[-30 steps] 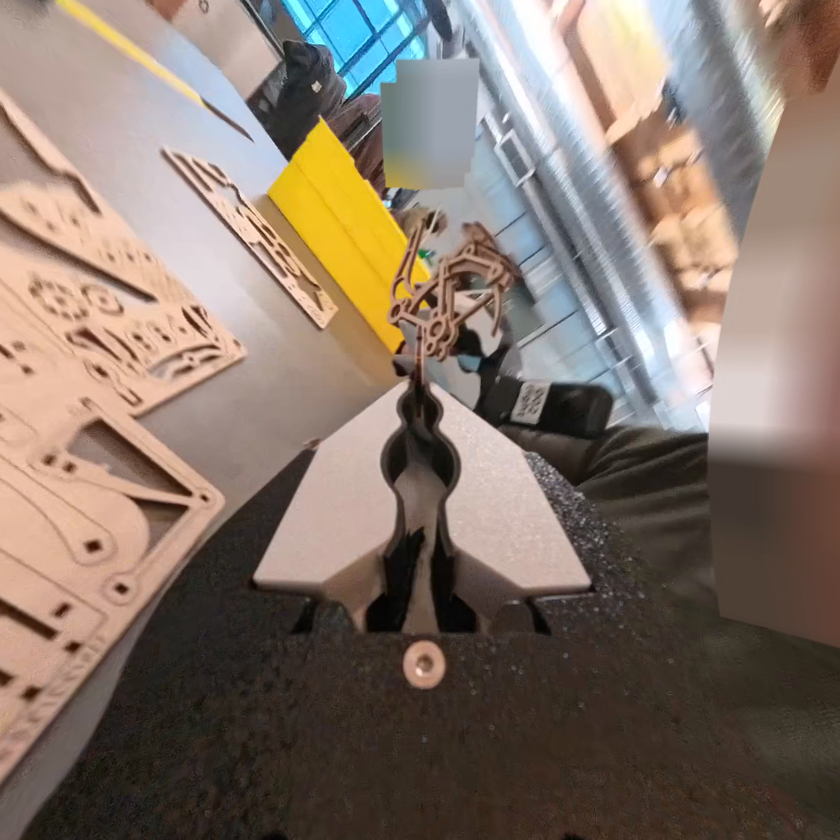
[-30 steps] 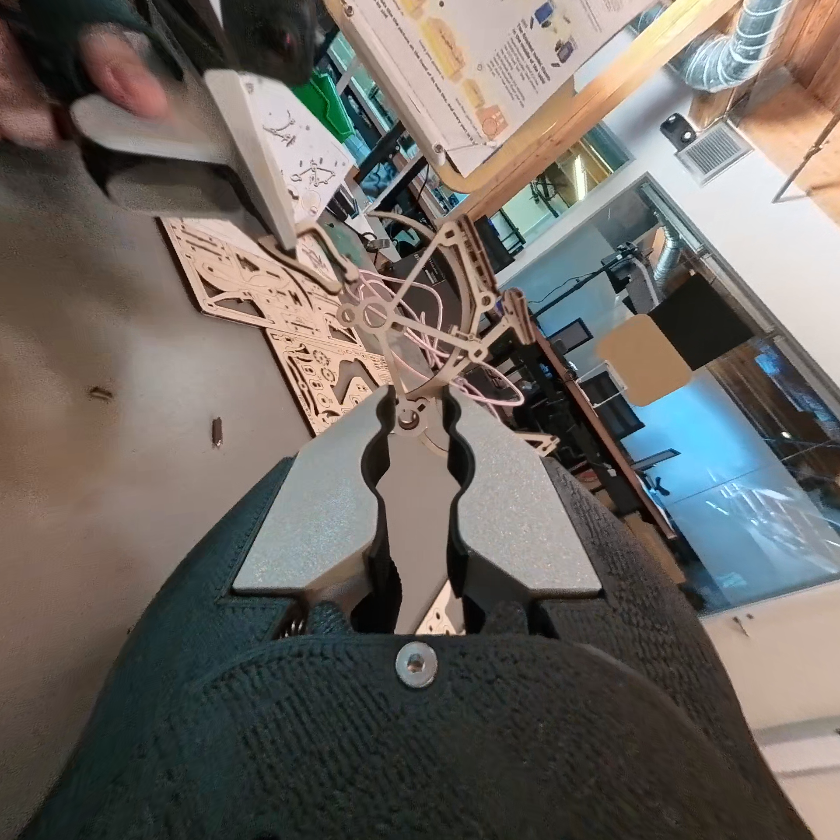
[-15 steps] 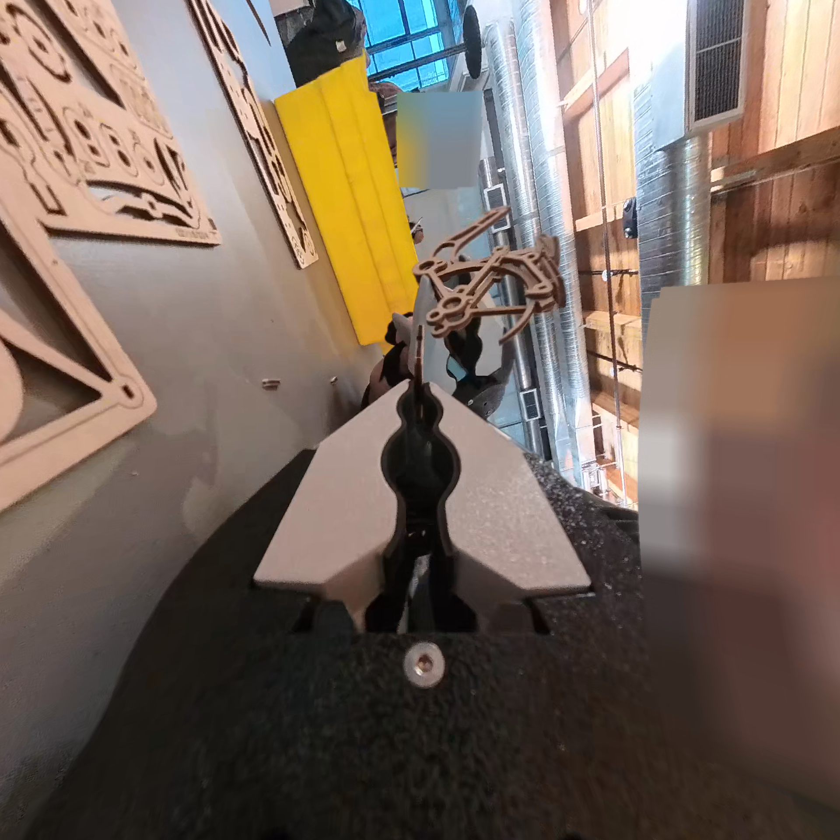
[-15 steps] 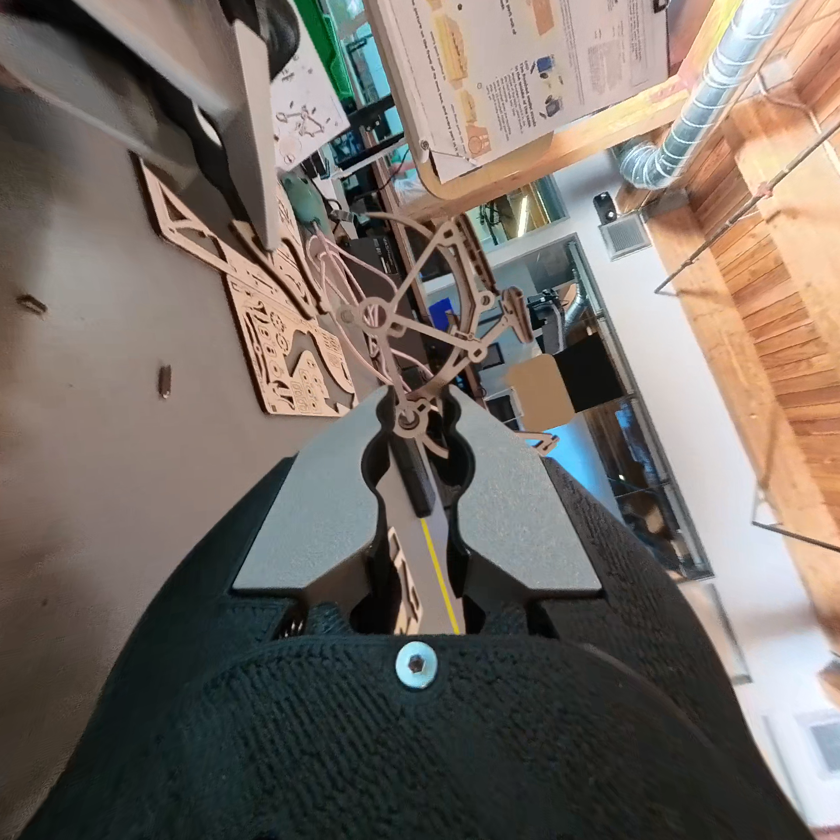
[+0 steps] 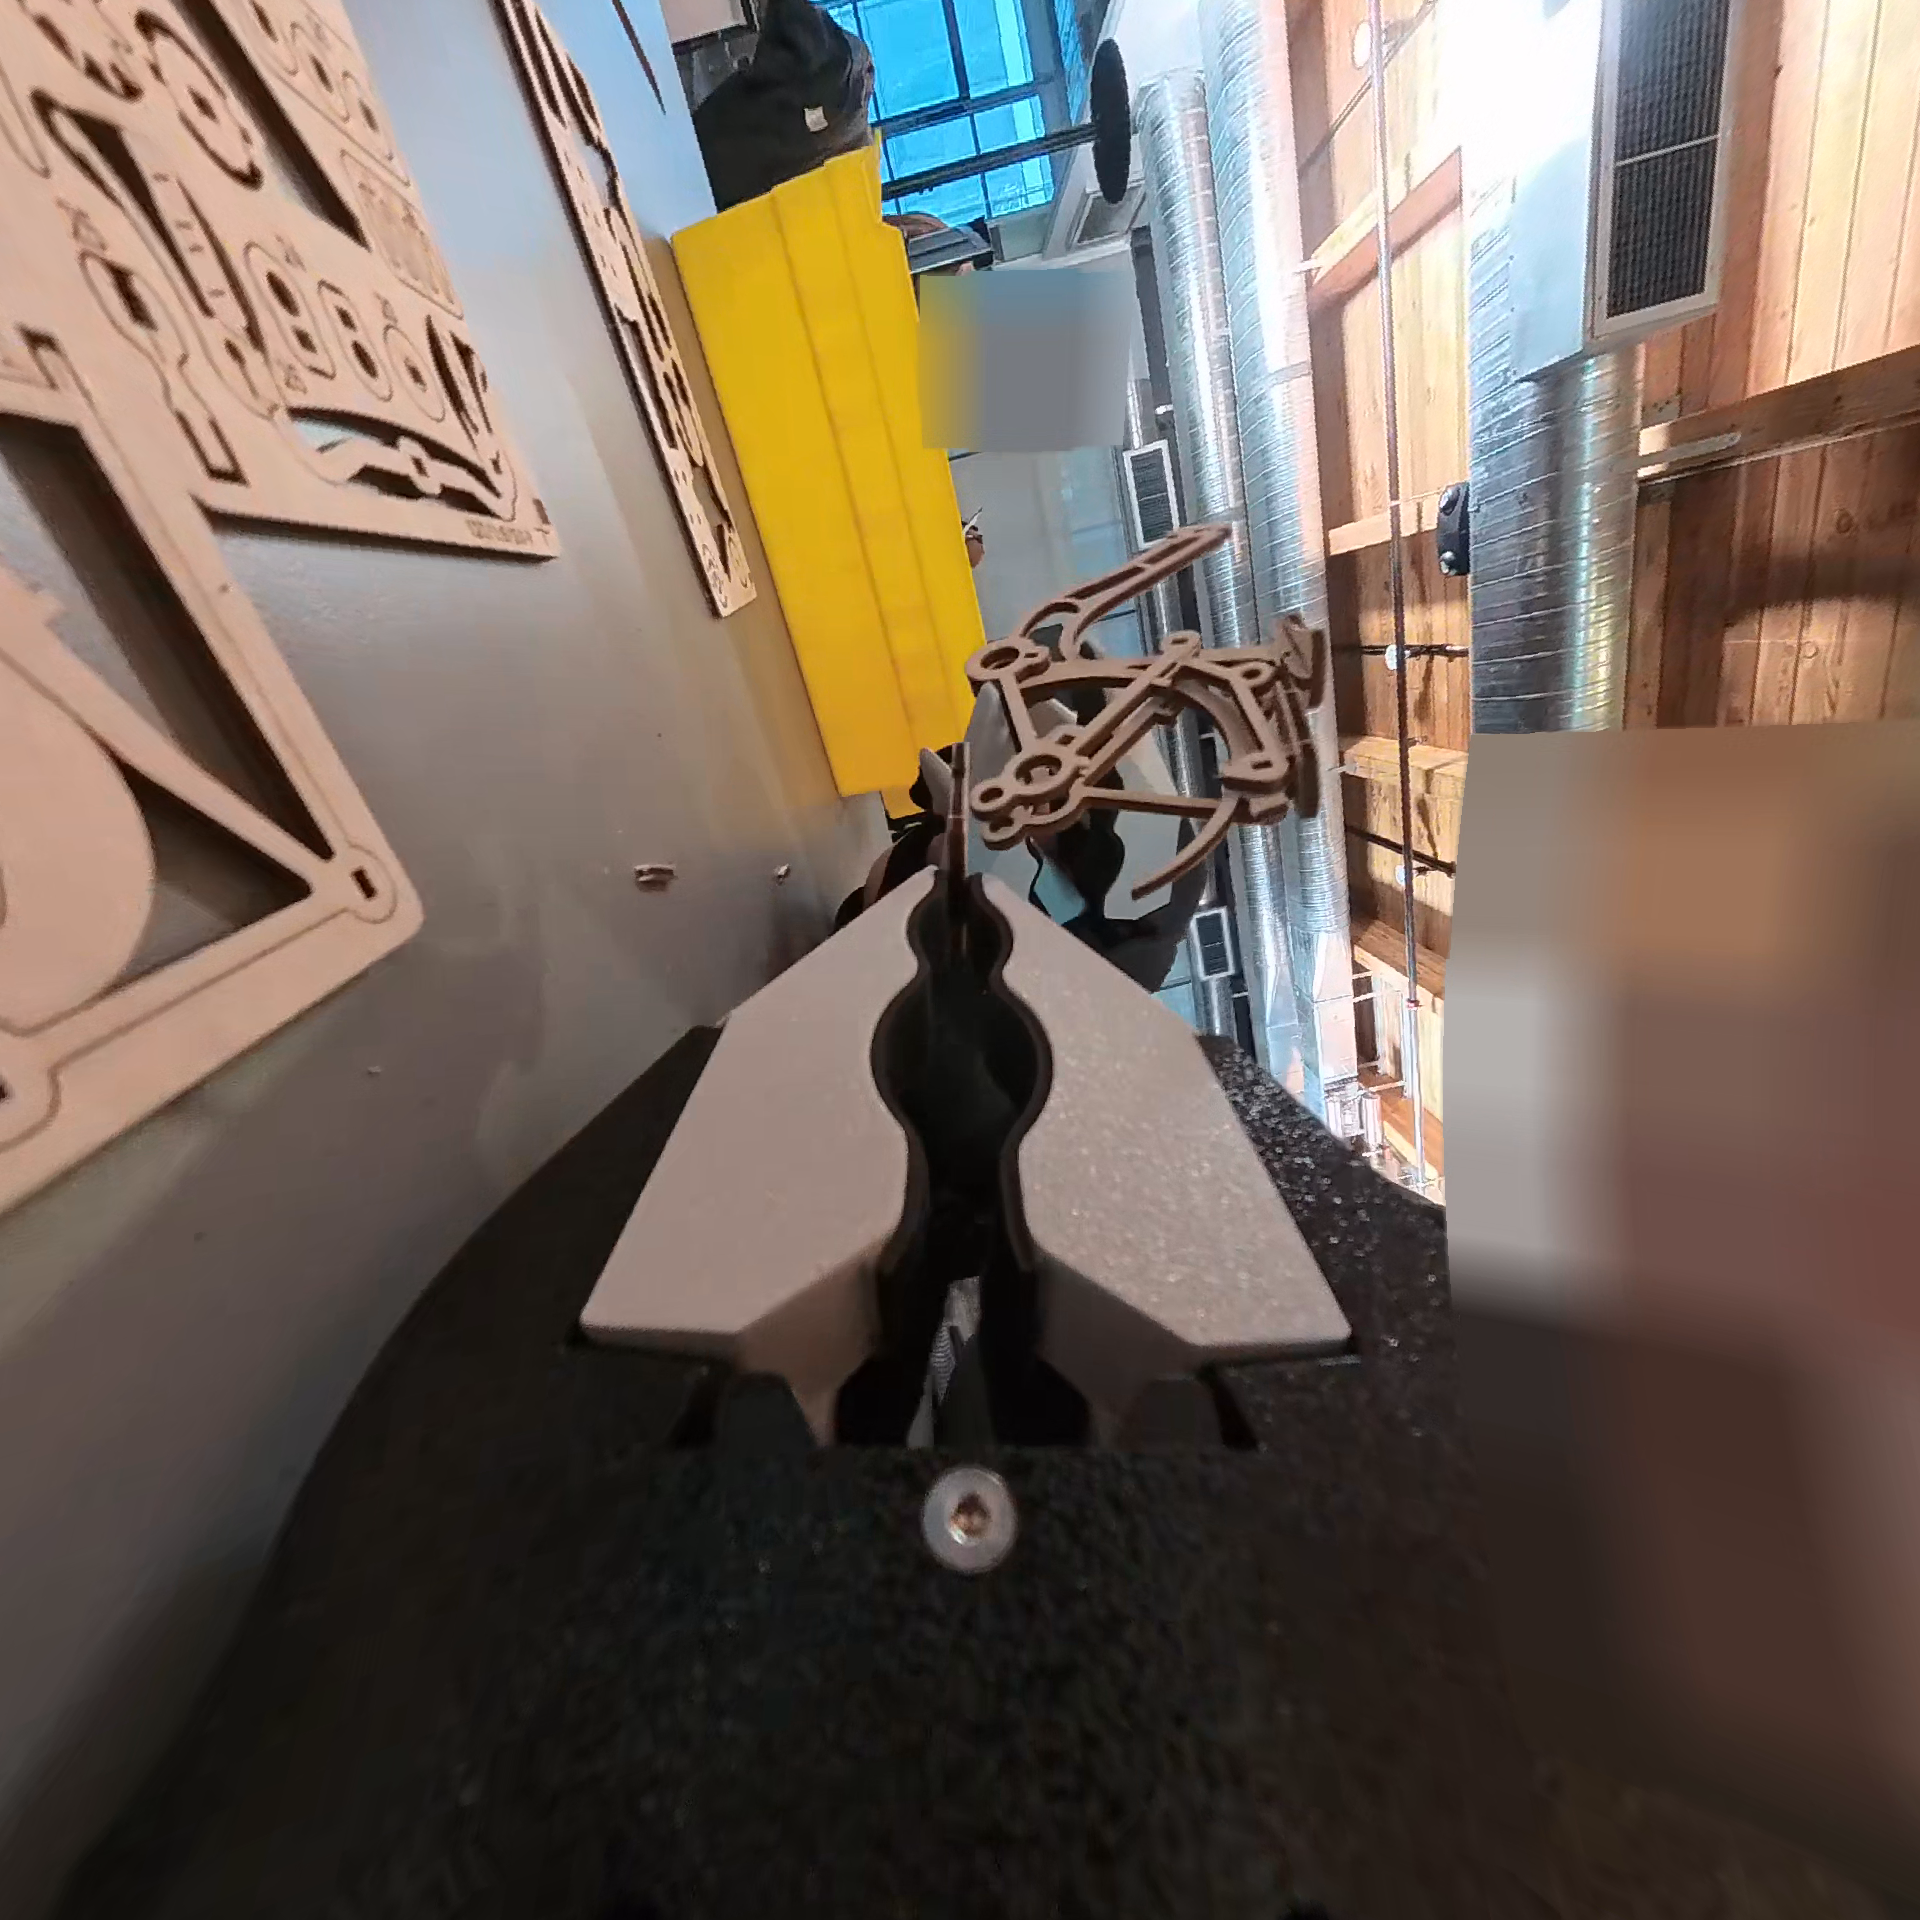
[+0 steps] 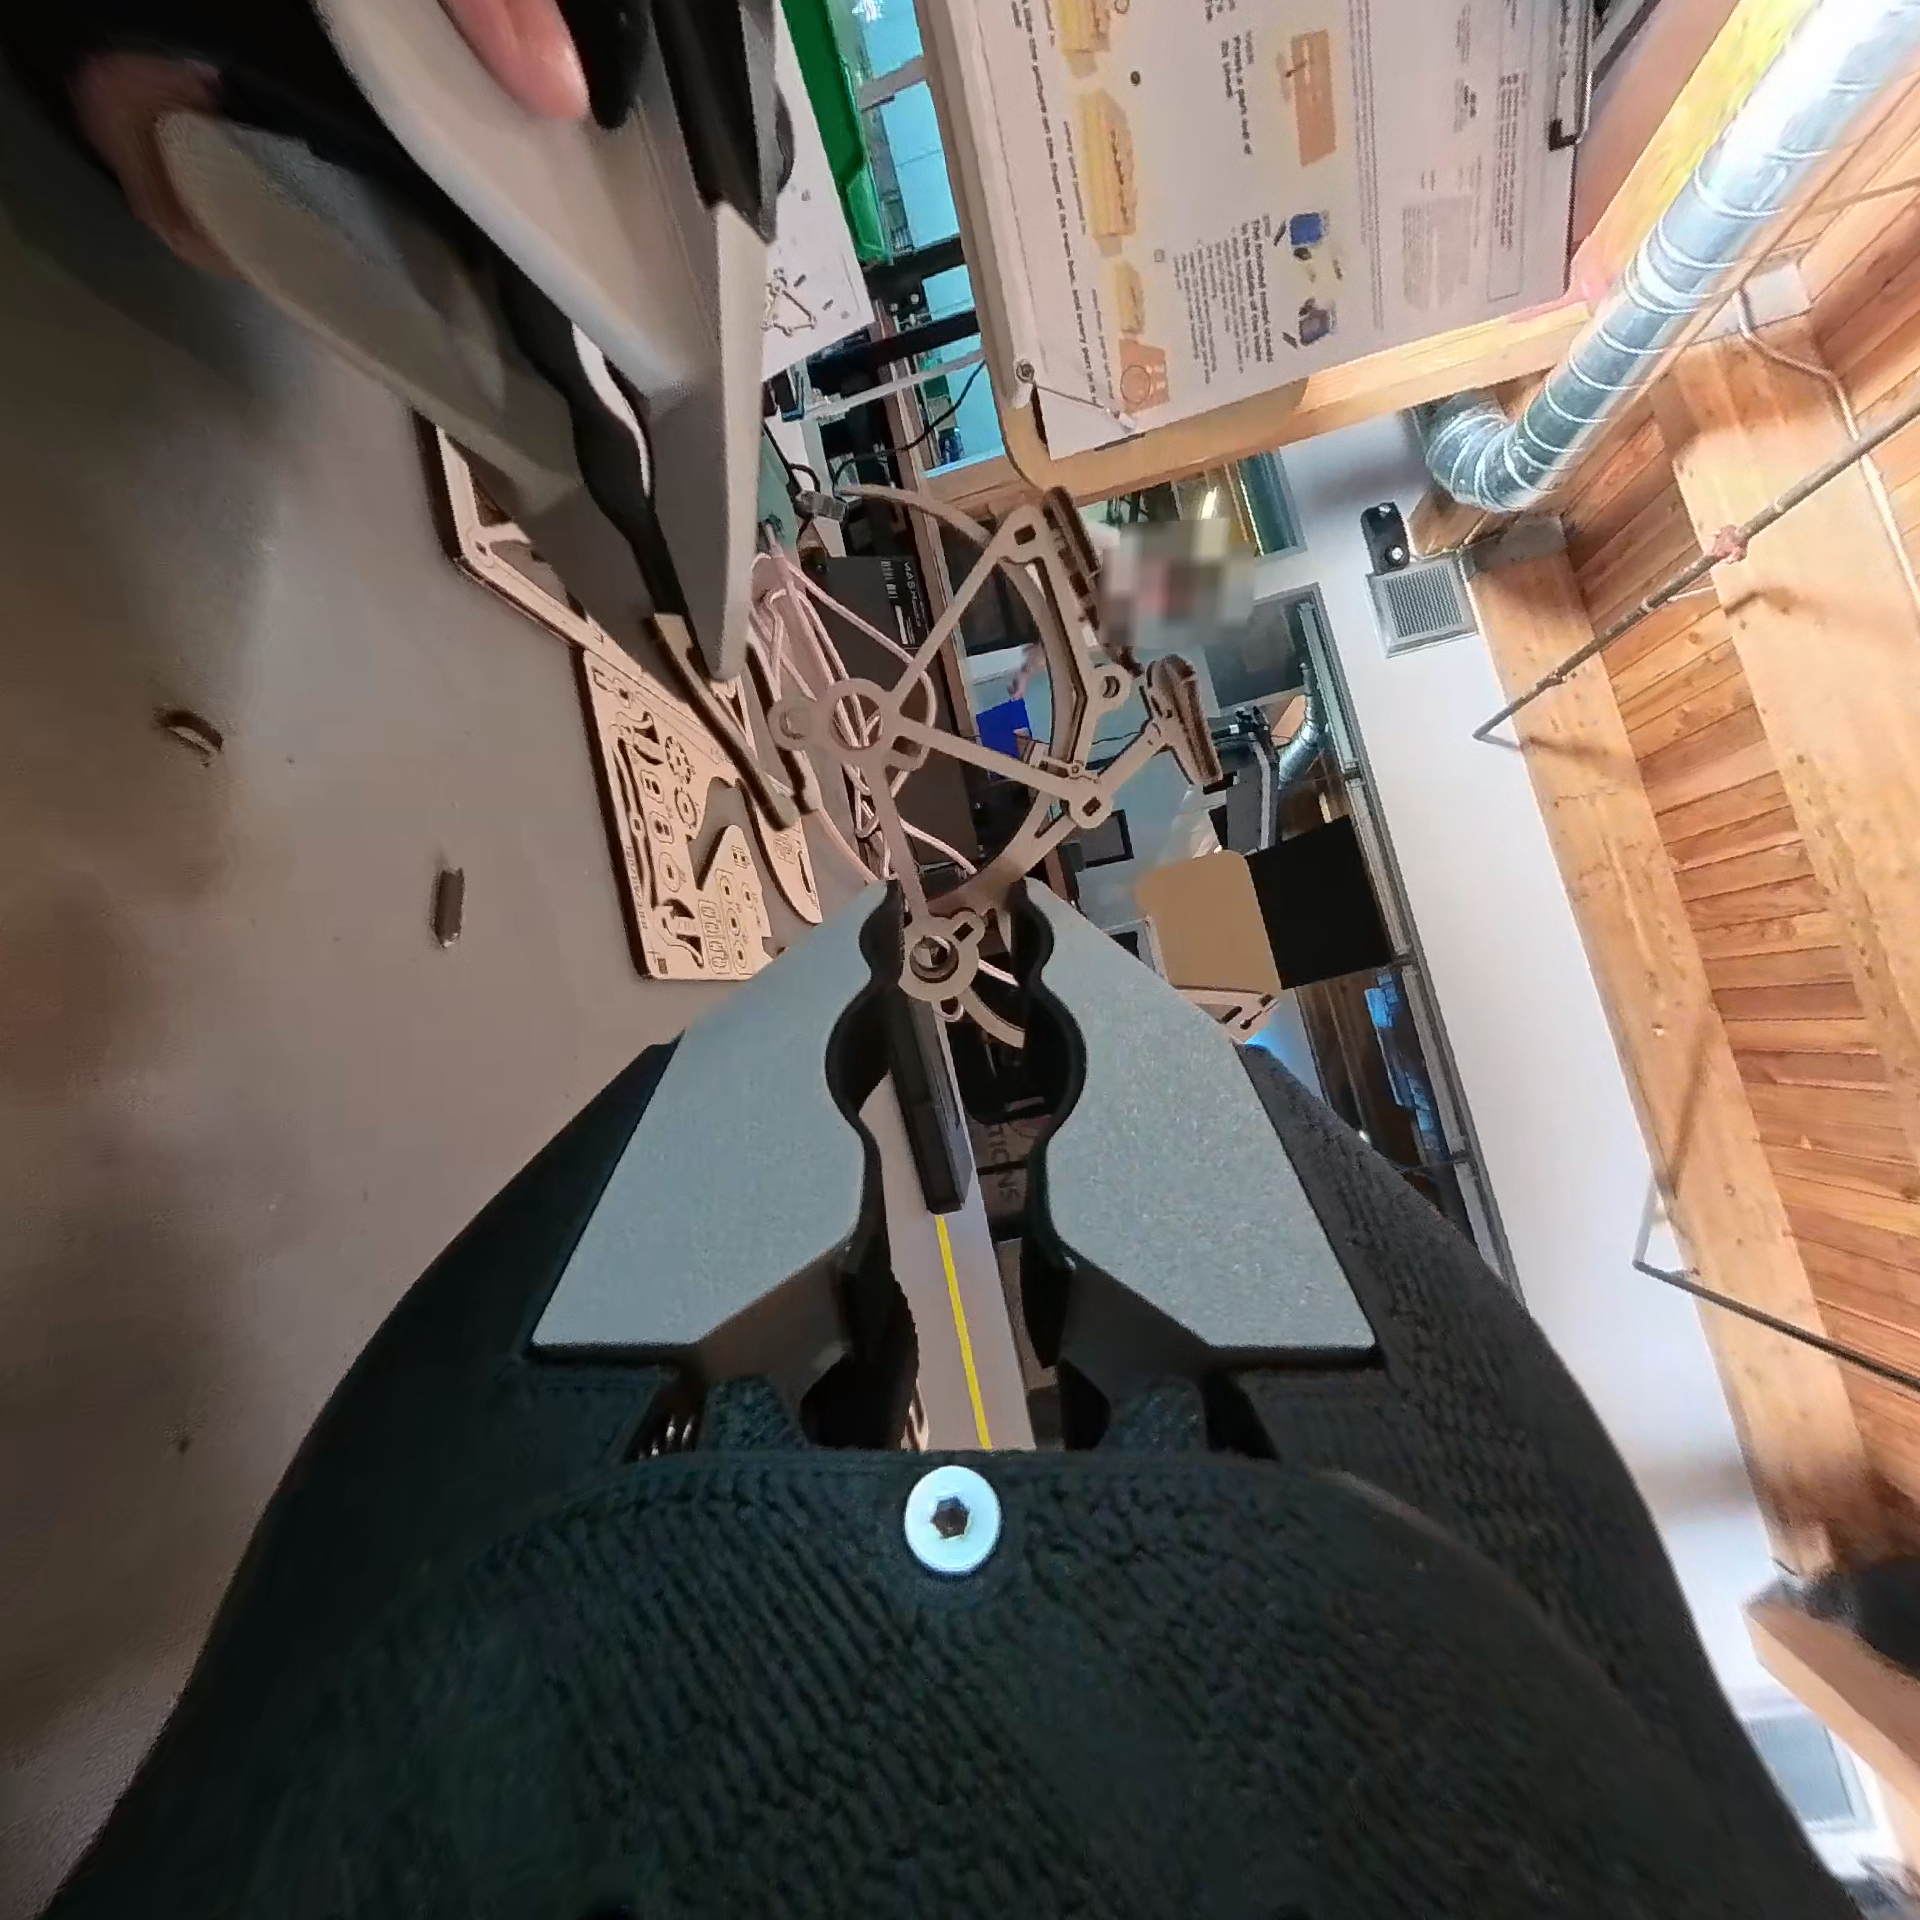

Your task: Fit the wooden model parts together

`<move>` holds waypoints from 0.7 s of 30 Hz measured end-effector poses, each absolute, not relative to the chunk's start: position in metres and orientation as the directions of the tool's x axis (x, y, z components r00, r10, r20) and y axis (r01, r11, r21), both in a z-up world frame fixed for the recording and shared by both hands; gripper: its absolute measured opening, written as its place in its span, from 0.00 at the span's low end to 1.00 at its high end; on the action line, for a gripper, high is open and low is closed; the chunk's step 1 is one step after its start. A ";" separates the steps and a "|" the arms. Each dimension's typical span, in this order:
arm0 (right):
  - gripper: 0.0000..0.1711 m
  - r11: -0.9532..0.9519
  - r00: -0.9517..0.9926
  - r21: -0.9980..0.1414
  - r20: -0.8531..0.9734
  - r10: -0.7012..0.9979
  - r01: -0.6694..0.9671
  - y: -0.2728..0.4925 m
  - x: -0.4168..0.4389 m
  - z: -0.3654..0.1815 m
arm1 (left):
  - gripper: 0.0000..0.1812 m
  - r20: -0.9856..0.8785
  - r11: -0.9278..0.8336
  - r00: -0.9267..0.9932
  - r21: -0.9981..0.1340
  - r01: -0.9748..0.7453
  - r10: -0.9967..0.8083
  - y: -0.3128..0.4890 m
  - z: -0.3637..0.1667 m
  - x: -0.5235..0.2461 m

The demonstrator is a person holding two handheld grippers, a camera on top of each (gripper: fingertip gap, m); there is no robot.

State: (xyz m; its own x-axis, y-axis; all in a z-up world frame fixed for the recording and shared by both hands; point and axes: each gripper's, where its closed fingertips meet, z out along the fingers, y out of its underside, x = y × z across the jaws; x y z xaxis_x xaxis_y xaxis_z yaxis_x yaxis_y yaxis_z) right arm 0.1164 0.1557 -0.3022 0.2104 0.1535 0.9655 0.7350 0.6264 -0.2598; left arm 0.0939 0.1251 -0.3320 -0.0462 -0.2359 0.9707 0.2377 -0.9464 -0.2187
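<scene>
My right gripper (image 6: 951, 904) is shut on the lower hub of an openwork wooden model frame (image 6: 997, 727) and holds it in the air. My left gripper (image 5: 956, 883) is shut on a thin flat wooden part (image 5: 956, 821), seen edge-on. In the right wrist view the left gripper (image 6: 707, 644) comes in from the upper left, and its part (image 6: 743, 738) reaches down beside the frame's ringed hub. I cannot tell whether they touch. In the left wrist view the frame (image 5: 1143, 727) hangs just beyond my fingertips.
Laser-cut wooden sheets (image 5: 343, 260) lie on the grey table (image 5: 468, 727), with another sheet (image 6: 675, 831) in the right wrist view. Small loose wooden bits (image 6: 449, 899) lie on the table. A yellow box (image 5: 831, 468) stands at the far edge. A person's hand (image 6: 520, 52) grips the left gripper. The grippers' ends are close to 5 cm from one another.
Both views have rolled and tilted up off the table. The left gripper has come closer to the frame with its part. Both grips are unchanged.
</scene>
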 end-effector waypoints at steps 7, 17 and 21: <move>0.10 0.618 0.186 -0.243 0.970 0.157 0.747 0.159 0.117 -0.308 | 0.00 0.973 -0.949 -0.059 -0.204 0.241 -0.224 0.126 -0.331 0.093; 0.11 0.598 0.192 -0.298 0.953 0.235 0.744 0.165 0.118 -0.319 | 0.00 0.976 -0.949 -0.063 -0.184 0.257 -0.207 0.126 -0.332 0.094; 0.11 0.581 0.193 -0.314 0.946 0.261 0.751 0.168 0.119 -0.323 | 0.00 0.978 -0.947 -0.066 -0.174 0.269 -0.199 0.126 -0.332 0.096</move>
